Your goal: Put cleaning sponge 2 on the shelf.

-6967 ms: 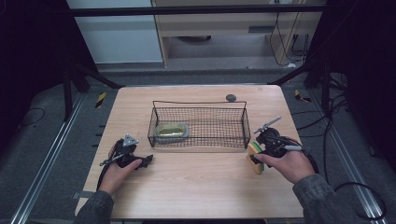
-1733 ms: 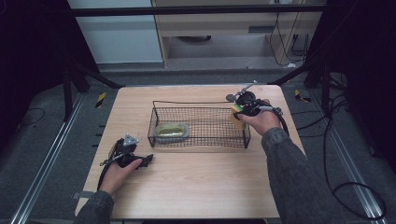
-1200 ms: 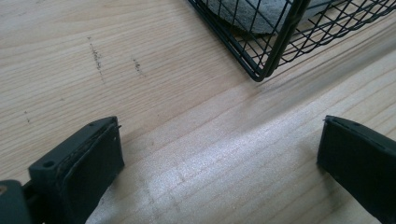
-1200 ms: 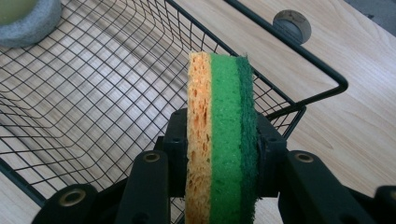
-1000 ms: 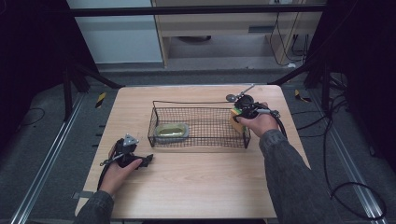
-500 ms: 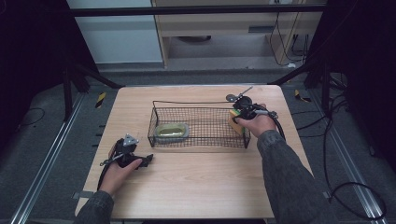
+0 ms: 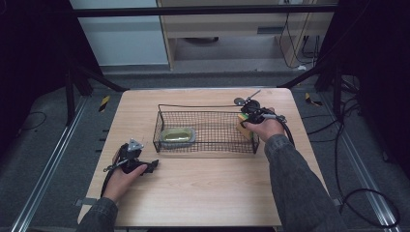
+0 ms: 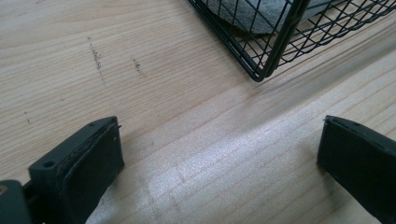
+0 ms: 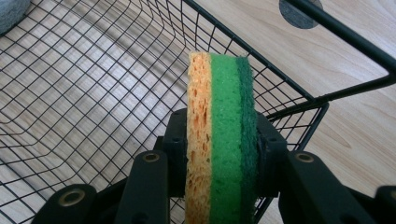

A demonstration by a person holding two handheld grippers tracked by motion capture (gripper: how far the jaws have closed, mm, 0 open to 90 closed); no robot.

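The right gripper (image 9: 219,186), clamping the orange-and-green layered sponge (image 9: 222,135), has carried it over the black wire basket (image 7: 208,128)'s right end; release comes next; left gripper (image 8: 219,154) rests open, empty.

A light wooden desk (image 7: 203,193) stands on a dark floor. A small round grey disc (image 7: 239,101) lies near its far edge. A greenish oval pad in a grey tray (image 7: 177,135) lies apart.

The high view is dim around its edges, with the floor and the left and right sides nearly black, while the table (image 7: 203,193) is evenly lit, probably from overhead. Shadows under the basket (image 7: 208,145) are soft. The left gripper view shows a pale glare streak on the wood. Close-up foregrounds are slightly blurred.
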